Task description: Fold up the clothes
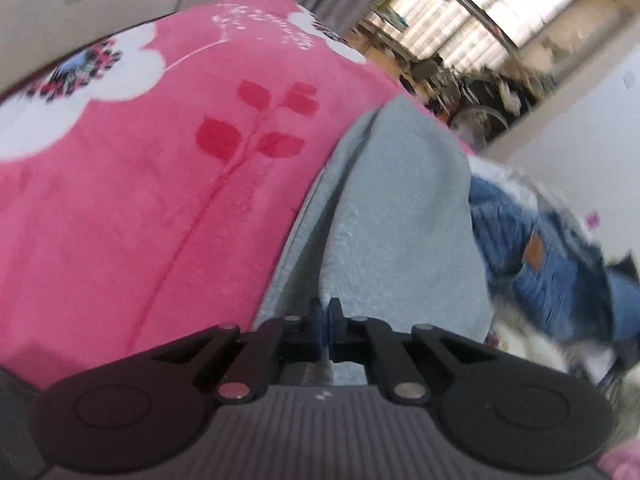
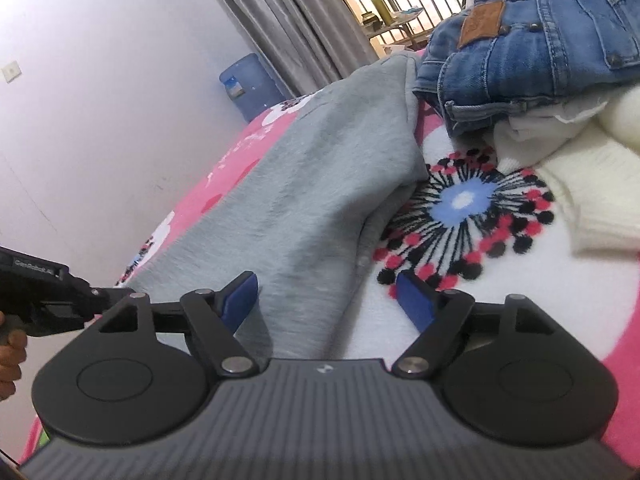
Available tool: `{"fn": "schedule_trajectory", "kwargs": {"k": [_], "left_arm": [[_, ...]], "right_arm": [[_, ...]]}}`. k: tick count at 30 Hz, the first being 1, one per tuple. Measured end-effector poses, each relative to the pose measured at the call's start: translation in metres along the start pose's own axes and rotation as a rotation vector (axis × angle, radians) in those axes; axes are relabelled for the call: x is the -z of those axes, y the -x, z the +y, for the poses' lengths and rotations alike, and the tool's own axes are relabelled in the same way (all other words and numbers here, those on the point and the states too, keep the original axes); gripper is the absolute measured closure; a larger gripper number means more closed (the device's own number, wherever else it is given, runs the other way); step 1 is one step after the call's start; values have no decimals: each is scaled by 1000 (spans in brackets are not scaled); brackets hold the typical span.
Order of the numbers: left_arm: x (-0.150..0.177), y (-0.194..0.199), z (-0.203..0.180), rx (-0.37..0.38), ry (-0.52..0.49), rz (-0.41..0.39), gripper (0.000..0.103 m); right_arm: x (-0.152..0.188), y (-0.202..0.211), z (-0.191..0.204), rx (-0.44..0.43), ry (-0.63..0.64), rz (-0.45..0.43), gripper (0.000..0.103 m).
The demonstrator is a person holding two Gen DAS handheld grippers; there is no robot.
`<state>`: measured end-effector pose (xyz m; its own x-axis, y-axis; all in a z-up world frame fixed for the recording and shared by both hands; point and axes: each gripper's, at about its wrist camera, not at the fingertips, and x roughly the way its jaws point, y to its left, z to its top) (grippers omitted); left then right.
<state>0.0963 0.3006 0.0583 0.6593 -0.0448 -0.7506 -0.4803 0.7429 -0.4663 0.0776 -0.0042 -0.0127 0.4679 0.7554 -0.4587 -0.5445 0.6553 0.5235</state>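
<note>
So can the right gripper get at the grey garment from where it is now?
Probably yes: the right gripper is open just over the grey garment on the pink blanket, with nothing between them.

A pink floral blanket (image 2: pixel 500 320) covers the bed, carrying a grey garment (image 2: pixel 320 184), folded jeans (image 2: pixel 540 40) and white knitwear (image 2: pixel 592 200).

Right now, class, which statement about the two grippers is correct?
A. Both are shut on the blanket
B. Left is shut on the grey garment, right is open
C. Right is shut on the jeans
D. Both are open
B: the left gripper pinches the grey garment, while the right gripper has its fingers spread apart.
</note>
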Motion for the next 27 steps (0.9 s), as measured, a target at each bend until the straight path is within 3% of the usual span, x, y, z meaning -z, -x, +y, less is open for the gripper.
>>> {"fn": "schedule_trajectory", "kwargs": {"k": [3, 6, 9, 12, 13, 14, 18, 22, 24, 27], "left_arm": [[4, -26, 15, -73, 46, 28, 99], [8, -41, 32, -58, 126, 6, 97], [10, -36, 26, -49, 60, -13, 95], [14, -15, 18, -47, 0, -14, 74], [16, -2, 15, -55, -4, -17, 56], [19, 11, 12, -62, -7, -20, 45], [30, 61, 0, -96, -31, -23, 59], [98, 99, -5, -167, -150, 81, 64], [129, 103, 5, -180, -126, 105, 68], [174, 108, 19, -198, -89, 135, 91]], "right_arm": [[1, -4, 3, 2, 36, 5, 23], [2, -13, 8, 7, 61, 5, 21], [3, -16, 8, 16, 62, -6, 21], [4, -17, 11, 38, 81, -8, 21], [4, -16, 12, 38, 86, -6, 21], [3, -14, 12, 37, 86, -3, 21], [2, -8, 13, 27, 78, 5, 21], [1, 4, 24, 14, 121, 12, 21], [1, 14, 30, -2, 135, 7, 22], [5, 41, 37, -28, 138, 0, 22]]}}
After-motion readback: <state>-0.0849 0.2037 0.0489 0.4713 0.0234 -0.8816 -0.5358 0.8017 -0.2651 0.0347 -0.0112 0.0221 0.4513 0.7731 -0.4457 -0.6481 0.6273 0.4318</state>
